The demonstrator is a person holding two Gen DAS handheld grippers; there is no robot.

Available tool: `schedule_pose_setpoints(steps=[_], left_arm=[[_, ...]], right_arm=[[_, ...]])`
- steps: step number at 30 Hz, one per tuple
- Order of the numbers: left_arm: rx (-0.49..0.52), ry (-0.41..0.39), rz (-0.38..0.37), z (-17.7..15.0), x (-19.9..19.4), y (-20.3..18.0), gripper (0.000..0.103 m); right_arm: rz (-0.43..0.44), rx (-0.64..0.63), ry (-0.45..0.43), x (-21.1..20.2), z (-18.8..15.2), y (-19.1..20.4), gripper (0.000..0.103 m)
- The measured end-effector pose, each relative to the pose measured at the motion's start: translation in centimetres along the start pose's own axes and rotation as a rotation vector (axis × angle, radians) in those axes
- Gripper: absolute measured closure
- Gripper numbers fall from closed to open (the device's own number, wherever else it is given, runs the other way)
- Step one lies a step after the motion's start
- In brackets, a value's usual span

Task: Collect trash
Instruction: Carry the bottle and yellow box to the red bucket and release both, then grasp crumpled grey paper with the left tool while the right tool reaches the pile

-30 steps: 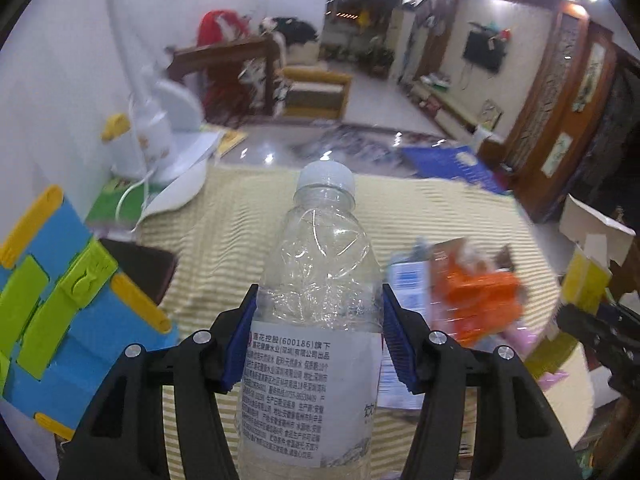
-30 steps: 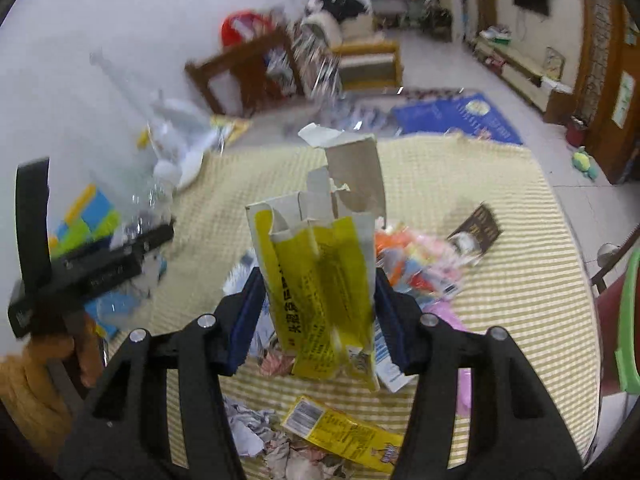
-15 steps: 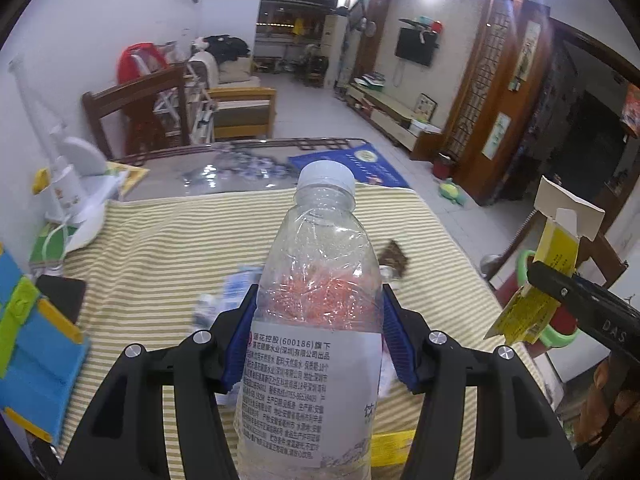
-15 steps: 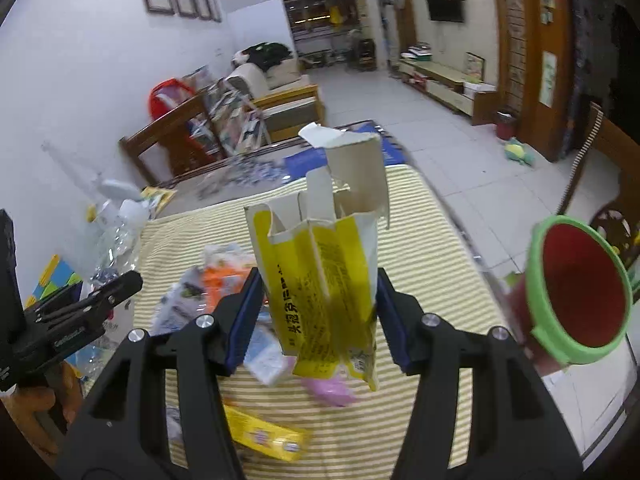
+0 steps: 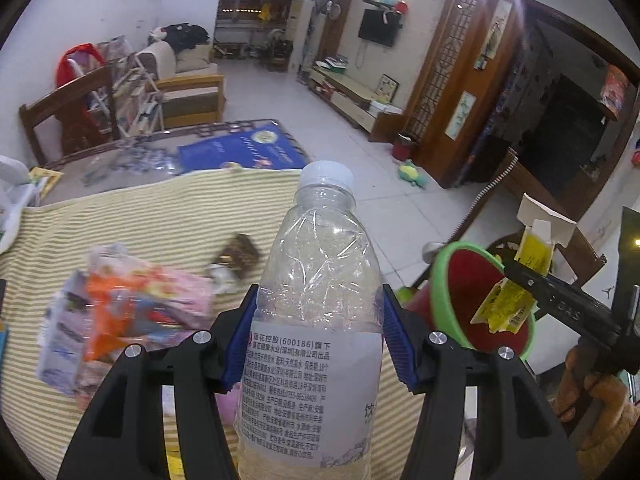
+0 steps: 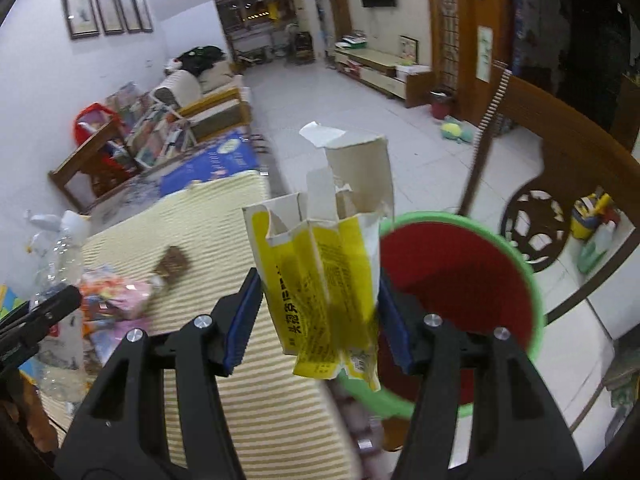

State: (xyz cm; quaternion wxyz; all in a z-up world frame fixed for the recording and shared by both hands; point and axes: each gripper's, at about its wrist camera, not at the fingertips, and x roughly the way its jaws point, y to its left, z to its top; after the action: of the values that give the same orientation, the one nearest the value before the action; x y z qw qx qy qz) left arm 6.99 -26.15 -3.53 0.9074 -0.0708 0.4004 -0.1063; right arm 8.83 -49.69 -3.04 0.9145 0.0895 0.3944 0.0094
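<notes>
A bottle (image 5: 316,320) is clamped in the left gripper (image 5: 316,338); a torn carton (image 6: 324,276) is gripped by the right gripper (image 6: 318,320) beside the bin (image 6: 472,280), whose interior is seen fully only from the right wrist.

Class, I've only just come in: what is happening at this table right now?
A person is clearing trash with two handheld grippers. The left gripper is shut on an empty plastic bottle. The right gripper is shut on a torn yellow carton, held in front of the red bin with a green rim, beside the table. More wrappers lie on the striped tablecloth.
</notes>
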Motion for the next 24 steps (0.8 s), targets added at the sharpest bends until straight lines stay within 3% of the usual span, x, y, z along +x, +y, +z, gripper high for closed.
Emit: schedule_pose_setpoints(steps=[10, 12, 14, 15, 24], left_arm=[[0.077, 0.025, -0.067, 0.8, 3.4, -9.0, 0.048], [0.092, 0.03, -0.075, 1.1, 3.9, -10.2, 0.048], [0.106, 0.032, -0.082, 1.3, 4.2, -11.4, 0.048], [0.11, 0.034, -0.084, 1.4, 4.3, -12.0, 0.048], [0.175, 0.1, -0.163, 1.7, 7.8, -17.3, 0.048]], right_arm=[[-0.041, 0.016, 0.005, 1.0, 1.2, -7.7, 0.046], [-0.054, 0.015, 0.001, 1.2, 1.5, -8.7, 0.042], [-0.08, 0.021, -0.001, 1.3, 1.5, -9.7, 0.016], [-0.087, 0.027, -0.009, 1.2, 1.6, -10.1, 0.013], [-0.127, 0.087, -0.056, -1.5, 1.6, -13.8, 0.012]])
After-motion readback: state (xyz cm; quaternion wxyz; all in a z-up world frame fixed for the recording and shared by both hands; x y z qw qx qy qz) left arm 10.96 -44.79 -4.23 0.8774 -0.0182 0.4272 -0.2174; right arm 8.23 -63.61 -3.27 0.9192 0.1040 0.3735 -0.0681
